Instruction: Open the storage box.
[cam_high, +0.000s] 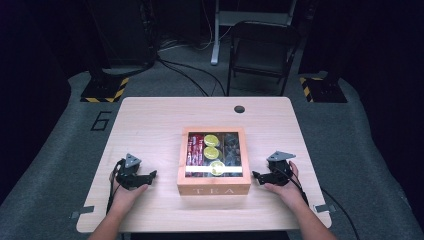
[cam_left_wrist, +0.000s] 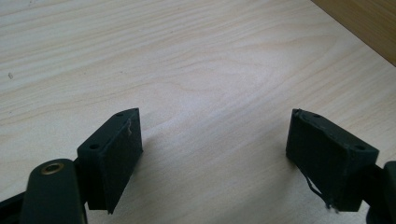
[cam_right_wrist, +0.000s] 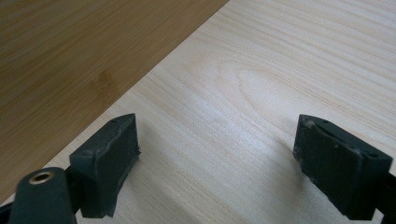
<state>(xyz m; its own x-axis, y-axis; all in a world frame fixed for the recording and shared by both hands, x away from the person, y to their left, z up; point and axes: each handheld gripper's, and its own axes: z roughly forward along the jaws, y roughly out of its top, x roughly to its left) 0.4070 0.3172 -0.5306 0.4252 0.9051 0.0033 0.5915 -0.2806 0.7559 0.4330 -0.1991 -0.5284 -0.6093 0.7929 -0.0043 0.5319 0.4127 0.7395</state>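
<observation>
Wooden tea box (cam_high: 214, 189) sits mid-tabletop (cam_high: 150, 120), its clear lid closed over packets. Left tool (cam_high: 150, 176) rests at the box's nine o'clock, right tool (cam_high: 257, 176) at three o'clock; both gape wide, holding nothing, near the box without touching it.

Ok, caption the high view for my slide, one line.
A closed wooden tea box sits mid-table, flanked by the open left gripper and right gripper.
</observation>
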